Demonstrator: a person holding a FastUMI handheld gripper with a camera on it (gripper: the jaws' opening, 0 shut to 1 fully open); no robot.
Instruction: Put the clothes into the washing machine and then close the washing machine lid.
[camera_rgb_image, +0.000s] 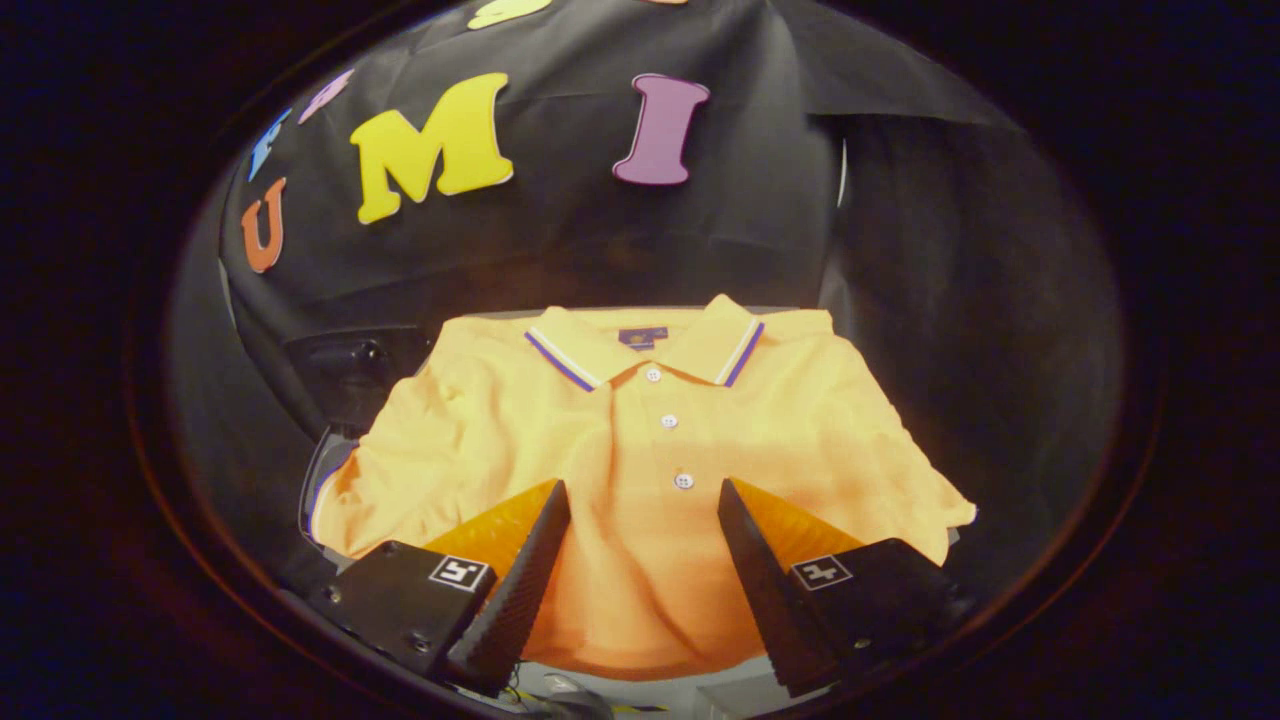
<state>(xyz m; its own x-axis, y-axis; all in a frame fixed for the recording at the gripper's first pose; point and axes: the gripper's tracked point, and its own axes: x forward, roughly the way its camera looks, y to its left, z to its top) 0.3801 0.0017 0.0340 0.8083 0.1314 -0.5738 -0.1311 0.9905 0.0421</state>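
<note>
Dim booth with a black cloth wall (560, 240) behind, pale grey surface (620, 690) underneath, orange knitted polo shirt (650, 450) with striped collar and white buttons lying spread flat on it, gripper (645, 490) fingers spread apart over the shirt's lower front, gripping nothing.

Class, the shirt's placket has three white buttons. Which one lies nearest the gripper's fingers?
The lowest button, farthest from the collar on the orange polo shirt; it sits just ahead of the open gripper, level with its fingertips.
</note>
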